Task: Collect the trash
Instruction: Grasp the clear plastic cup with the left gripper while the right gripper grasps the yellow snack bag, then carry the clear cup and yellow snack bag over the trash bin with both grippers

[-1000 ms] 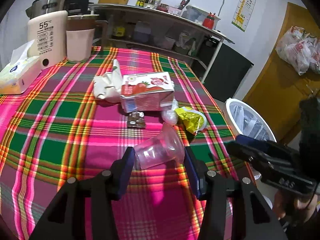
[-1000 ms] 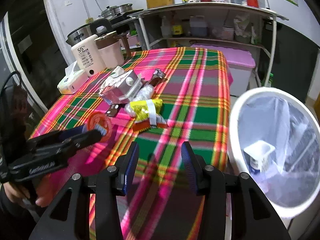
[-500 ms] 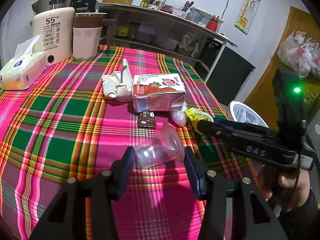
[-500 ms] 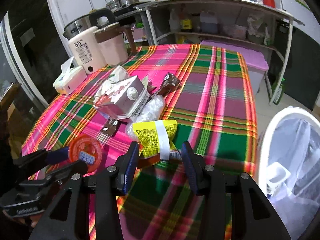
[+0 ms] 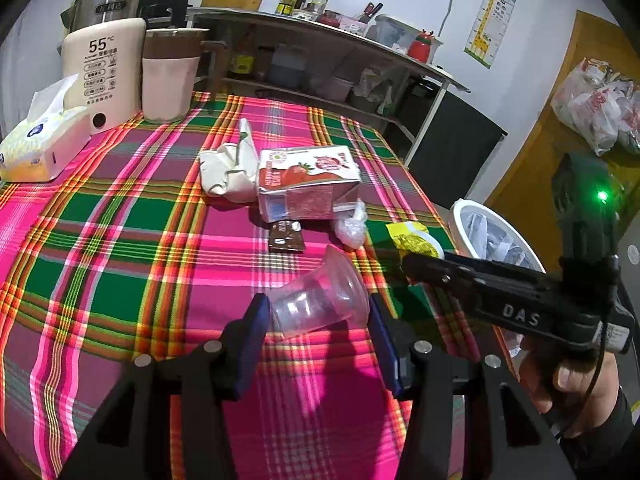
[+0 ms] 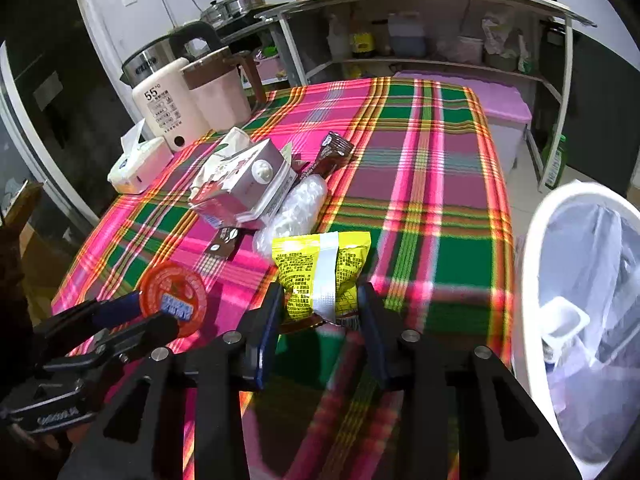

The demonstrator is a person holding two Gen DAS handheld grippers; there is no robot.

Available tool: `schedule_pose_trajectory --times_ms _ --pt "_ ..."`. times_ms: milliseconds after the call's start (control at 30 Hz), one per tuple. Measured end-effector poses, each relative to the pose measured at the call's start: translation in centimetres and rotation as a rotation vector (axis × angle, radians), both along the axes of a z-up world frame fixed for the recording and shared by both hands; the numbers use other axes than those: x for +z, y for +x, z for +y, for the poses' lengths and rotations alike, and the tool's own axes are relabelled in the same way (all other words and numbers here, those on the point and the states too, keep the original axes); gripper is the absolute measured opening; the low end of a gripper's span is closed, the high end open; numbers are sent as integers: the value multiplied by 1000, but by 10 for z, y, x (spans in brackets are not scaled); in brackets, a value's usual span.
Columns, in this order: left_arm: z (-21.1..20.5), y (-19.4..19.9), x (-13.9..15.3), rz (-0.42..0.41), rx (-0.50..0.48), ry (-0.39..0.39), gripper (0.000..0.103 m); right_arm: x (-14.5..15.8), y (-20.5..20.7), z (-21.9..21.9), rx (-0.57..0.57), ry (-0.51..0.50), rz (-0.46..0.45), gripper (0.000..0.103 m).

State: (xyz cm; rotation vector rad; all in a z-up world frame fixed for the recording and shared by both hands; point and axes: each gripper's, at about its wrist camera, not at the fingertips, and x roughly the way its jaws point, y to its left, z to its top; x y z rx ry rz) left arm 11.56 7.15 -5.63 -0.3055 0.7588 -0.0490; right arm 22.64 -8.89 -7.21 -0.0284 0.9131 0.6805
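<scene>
White round trash bin (image 6: 536,240) lined with a clear plastic bag stands just off the table's right edge; inside it a small white plastic tub (image 6: 564,322) and other crumpled clear plastic, details unclear. Pink-green plaid tablecloth (image 5: 120,240) covers the table.

Yellow snack packet (image 6: 322,272) with a white centre strip and black print lies flat on the cloth near the bin-side edge, lower end crinkled, brown strip under it. Right gripper (image 6: 320,312) straddles that lower end, one blue pad on each side; jaws closing, pads look just at the packet's edges, firm pinch not clear.

Clear plastic cup (image 5: 318,304) with an orange printed bottom lies tilted between the blue pads of the left gripper (image 5: 316,322); the pads clamp it across base and rim, cup gripped, just above the cloth.

Further back on the cloth, in a cluster: pink-white strawberry milk carton (image 5: 308,184) on its side, crumpled white paper (image 5: 228,168) touching it, brown wrapper (image 5: 286,238), crumpled clear bag (image 5: 352,226).
</scene>
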Motion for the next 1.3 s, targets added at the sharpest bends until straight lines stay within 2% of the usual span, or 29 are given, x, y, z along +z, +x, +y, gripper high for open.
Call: schedule_pose_trajectory --times_ms 267,633,1300 --pt "-21 -7 11 -19 -36 8 52 11 -31 -33 -45 28 -15 39" --pt "-48 -18 28 -52 -86 33 52 34 -70 -71 -99 31 -95 39" --pt "-104 1 43 -70 -176 97 52 50 -76 -140 -246 37 -148 39"
